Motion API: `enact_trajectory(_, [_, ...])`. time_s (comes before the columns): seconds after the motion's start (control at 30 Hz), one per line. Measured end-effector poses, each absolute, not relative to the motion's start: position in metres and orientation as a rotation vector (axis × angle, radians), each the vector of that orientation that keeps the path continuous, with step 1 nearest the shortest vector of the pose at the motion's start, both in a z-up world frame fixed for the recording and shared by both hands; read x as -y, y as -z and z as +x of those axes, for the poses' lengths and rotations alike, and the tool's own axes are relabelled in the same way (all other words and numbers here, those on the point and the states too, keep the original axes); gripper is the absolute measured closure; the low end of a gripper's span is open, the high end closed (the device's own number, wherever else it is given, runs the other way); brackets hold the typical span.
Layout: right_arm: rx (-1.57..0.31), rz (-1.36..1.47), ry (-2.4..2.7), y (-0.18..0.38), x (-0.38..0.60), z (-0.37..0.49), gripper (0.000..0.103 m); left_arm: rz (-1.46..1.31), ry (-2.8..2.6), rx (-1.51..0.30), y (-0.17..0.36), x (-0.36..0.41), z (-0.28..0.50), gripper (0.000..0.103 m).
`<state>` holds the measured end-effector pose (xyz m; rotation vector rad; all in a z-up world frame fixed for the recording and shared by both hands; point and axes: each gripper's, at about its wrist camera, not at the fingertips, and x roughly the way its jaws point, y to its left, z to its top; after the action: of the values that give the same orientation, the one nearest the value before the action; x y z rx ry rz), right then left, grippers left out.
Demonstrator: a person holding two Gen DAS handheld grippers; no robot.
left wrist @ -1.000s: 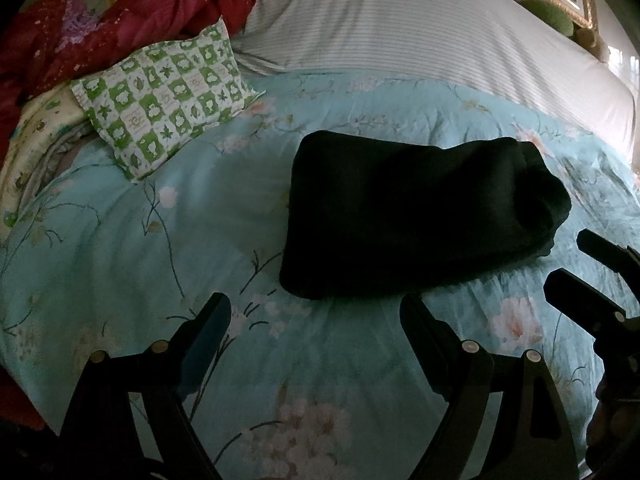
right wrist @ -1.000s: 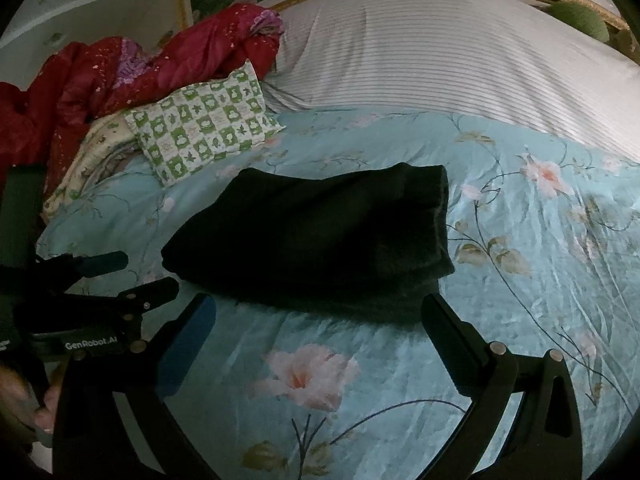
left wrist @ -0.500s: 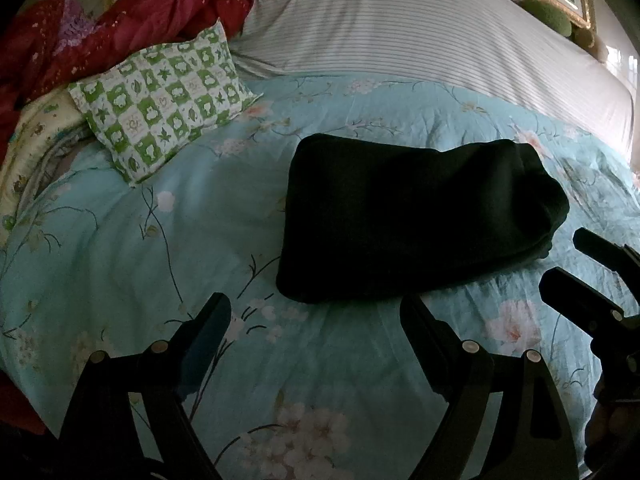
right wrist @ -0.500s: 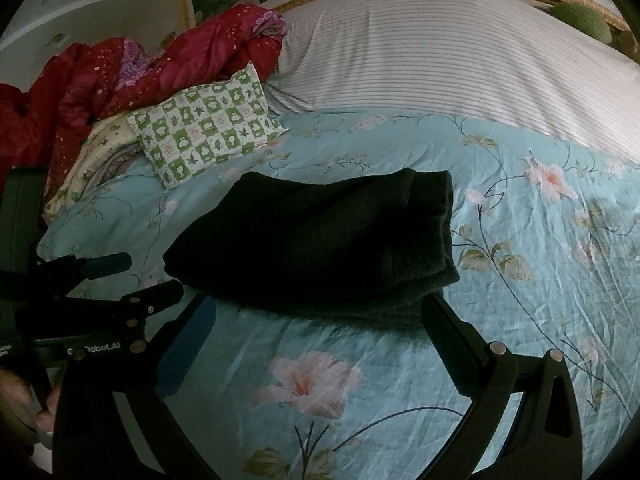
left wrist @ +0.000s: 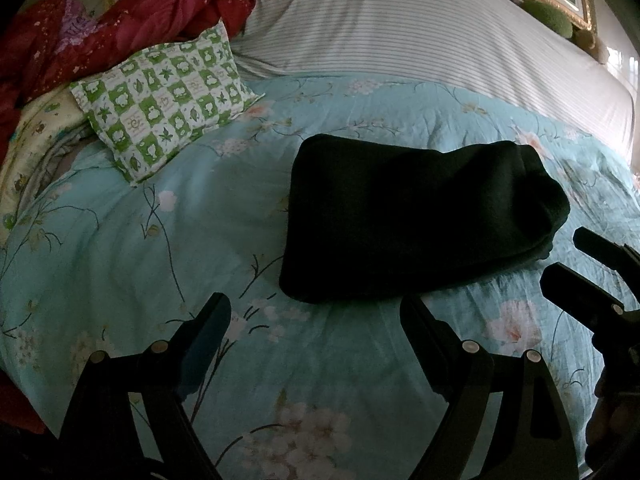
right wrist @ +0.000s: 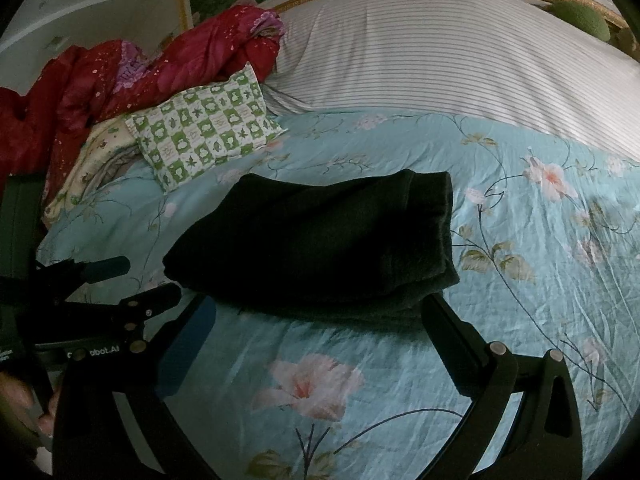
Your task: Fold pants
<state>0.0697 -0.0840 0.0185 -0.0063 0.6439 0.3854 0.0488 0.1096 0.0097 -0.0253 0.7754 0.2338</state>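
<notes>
Pants point(left wrist: 416, 220): a dark folded bundle is seen lying flat on the floral bedspread, at the centre of both views, gripped by nothing.
Left gripper point(left wrist: 316, 312): its jaws are held wide apart and empty at the bottom of the left wrist view, just short of the bundle's near edge; it is also seen at the lower left of the right wrist view.
Right gripper point(right wrist: 320, 312): its jaws are likewise spread wide with nothing between them; the tip of the right-hand finger is seen against the bundle's near corner, though contact cannot be told.
Bedspread point(left wrist: 120, 248): light blue with pink flowers, spread under the pants.
Checked pillow point(left wrist: 164, 100): green and white, placed at the upper left, apart from the pants.
Red quilt point(left wrist: 132, 16): bunched at the upper left behind the pillow.
Striped cover point(left wrist: 400, 28): stretched across the top of the frame.
</notes>
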Motion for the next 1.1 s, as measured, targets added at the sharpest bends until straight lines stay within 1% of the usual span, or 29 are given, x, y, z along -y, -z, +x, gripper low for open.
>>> enact_trajectory(1.1, [-0.641,0.009,-0.382,-0.0252,0.0850,0.0707,0.001,-0.025,-0.233,-0.773,-0.0101,-0.1099,0.0479,0.016])
